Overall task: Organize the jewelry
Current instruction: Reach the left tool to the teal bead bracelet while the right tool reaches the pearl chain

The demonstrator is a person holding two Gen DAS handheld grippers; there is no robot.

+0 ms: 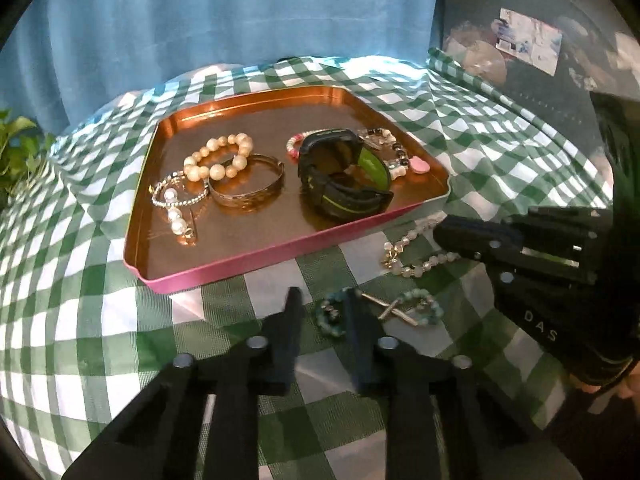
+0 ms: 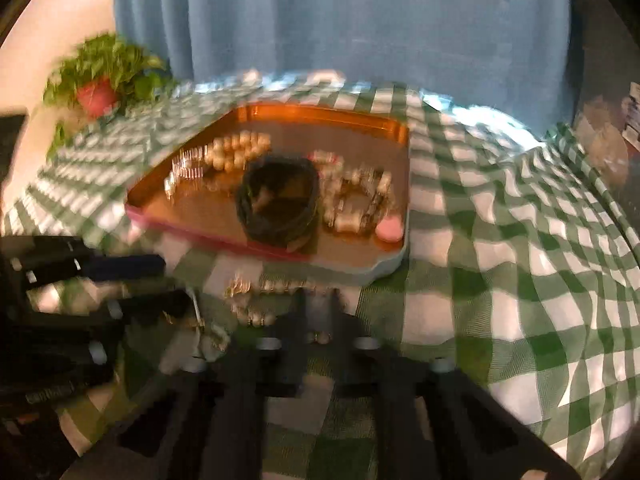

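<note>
A pink-walled copper tray [image 1: 248, 256] holds a pearl bracelet [image 1: 218, 156], a gold bangle [image 1: 248, 188], a silver pearl chain [image 1: 174, 204], a black and green watch [image 1: 344, 176] and a beaded bracelet with a pink charm [image 1: 400, 152]. On the cloth in front lie a teal bead bracelet with a silver cross [image 1: 384, 310] and a pale bead bracelet [image 1: 416, 260]. My left gripper [image 1: 320, 312] is open, its tips at the teal bracelet's left end. My right gripper [image 2: 318, 300] is open over the pale bracelet [image 2: 260, 292]; that view is blurred. It also shows in the left wrist view [image 1: 464, 240].
A green and white checked cloth [image 1: 100, 320] covers the table. A blue curtain [image 1: 240, 12] hangs behind. A leafy plant [image 2: 104, 76] with a red pot stands at the back left. A dark surface with clutter [image 1: 528, 44] stands at the right.
</note>
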